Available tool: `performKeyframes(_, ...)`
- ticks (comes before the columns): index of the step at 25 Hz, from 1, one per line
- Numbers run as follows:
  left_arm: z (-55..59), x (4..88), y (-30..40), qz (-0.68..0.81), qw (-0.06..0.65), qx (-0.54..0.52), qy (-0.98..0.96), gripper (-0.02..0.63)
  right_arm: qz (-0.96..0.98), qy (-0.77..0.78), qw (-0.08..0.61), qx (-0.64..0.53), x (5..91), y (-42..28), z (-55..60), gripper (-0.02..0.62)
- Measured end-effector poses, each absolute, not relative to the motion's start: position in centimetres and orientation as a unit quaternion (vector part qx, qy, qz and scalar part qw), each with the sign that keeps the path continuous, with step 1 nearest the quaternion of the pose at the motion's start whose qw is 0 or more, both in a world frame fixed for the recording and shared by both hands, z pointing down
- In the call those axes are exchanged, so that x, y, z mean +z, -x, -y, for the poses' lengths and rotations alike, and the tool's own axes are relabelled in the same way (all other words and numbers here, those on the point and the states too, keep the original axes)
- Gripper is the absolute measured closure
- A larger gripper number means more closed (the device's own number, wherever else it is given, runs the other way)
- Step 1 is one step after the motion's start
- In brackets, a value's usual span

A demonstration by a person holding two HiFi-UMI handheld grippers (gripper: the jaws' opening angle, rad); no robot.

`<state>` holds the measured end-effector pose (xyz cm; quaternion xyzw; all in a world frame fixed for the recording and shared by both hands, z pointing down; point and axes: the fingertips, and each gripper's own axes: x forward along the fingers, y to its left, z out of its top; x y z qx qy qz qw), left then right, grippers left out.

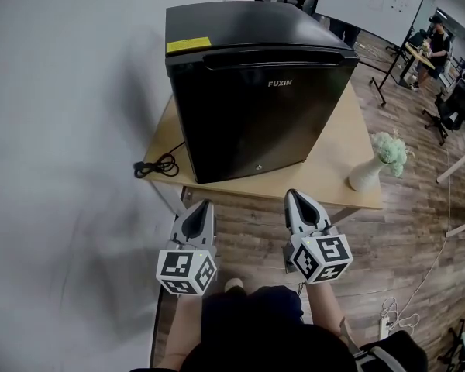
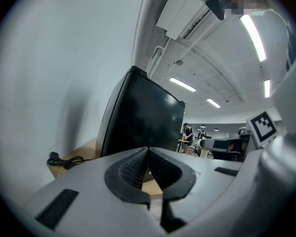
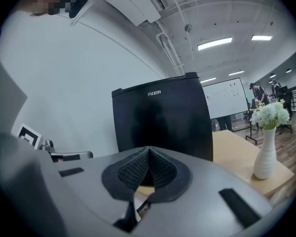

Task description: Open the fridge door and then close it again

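Black boxy mini fridge (image 1: pixel 256 99) sits on light wood table (image 1: pixel 349 130), its door (image 1: pixel 271 122) shut flush. That fits not opened or already re-closed alike. Left gripper (image 1: pixel 205 203) & right gripper (image 1: pixel 293 194) hover just in front of fridge, below door level, both w/ jaws pinched together, nothing btwn them.

Risks:
- Pinched jaws could slip off door's top handle groove (image 1: pixel 279 59).
- Hard tug/shove may slide fridge.
- White ceramic vase w/ flowers (image 1: pixel 368 173), right of fridge, could get knocked by a right-gripper swing.

Black mini fridge (image 1: pixel 256 91), door shut (FUXIN badge), upright on wooden table (image 1: pixel 349 173)
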<state>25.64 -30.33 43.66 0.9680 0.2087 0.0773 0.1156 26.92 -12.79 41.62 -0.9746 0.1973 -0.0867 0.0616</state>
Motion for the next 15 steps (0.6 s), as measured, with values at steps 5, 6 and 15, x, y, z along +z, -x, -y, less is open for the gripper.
performKeyframes(5,30.28,43.95,-25.93,-0.211,0.117,0.081,-0.967,0.598,-0.199,0.974,0.062,-0.09,41.9,-26.94,13.09,0.606)
performKeyframes(6,30.27,44.01,-25.98,-0.212,0.118,0.082,-0.967,0.598,-0.199,0.974,0.062,-0.091,41.96,-26.93,13.18,0.606)
performKeyframes(15,30.2,44.51,-26.09,-0.217,0.119,0.087,-0.965,0.598,-0.203,0.972,0.061,-0.098,42.46,-26.98,13.72,0.606)
